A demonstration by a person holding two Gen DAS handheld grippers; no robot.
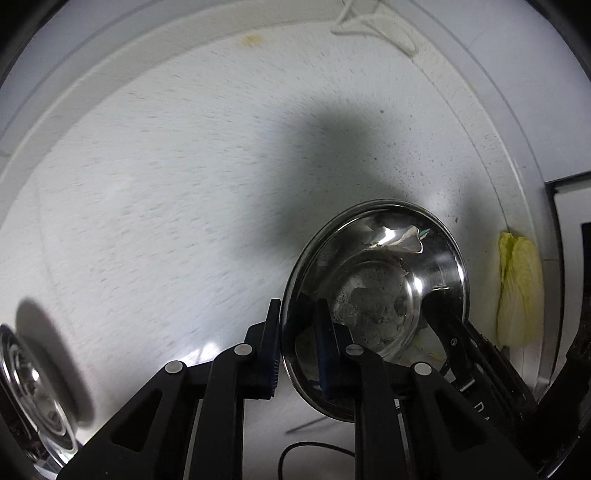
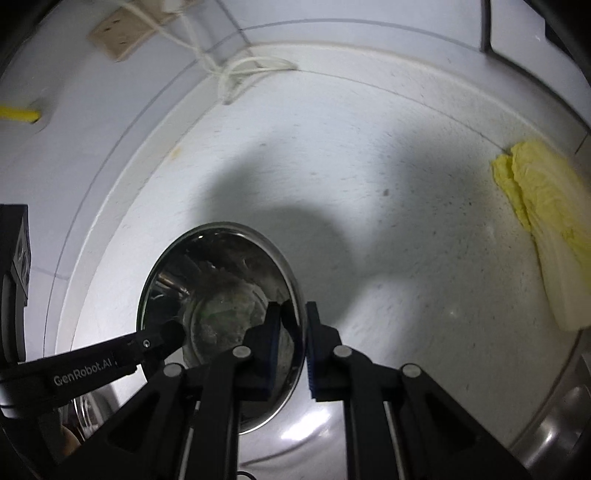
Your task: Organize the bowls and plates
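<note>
A shiny steel bowl [image 1: 380, 291] is held just above the white counter by both grippers. My left gripper [image 1: 297, 350] is shut on its left rim, one finger inside and one outside. My right gripper [image 2: 293, 347] is shut on the opposite rim of the same bowl [image 2: 218, 291]. The right gripper's fingers [image 1: 465, 343] show at the bowl's right side in the left wrist view. The left gripper's finger [image 2: 110, 360] shows at the bowl's left in the right wrist view. A second steel dish [image 1: 33, 391] lies at the lower left of the left wrist view.
A yellow-white cabbage leaf [image 2: 550, 229] lies on the counter to the right, also in the left wrist view [image 1: 519, 291]. A white cable [image 2: 240, 74] and a wall socket [image 2: 118, 31] sit at the back corner. A steel sink edge [image 2: 557, 432] is at lower right.
</note>
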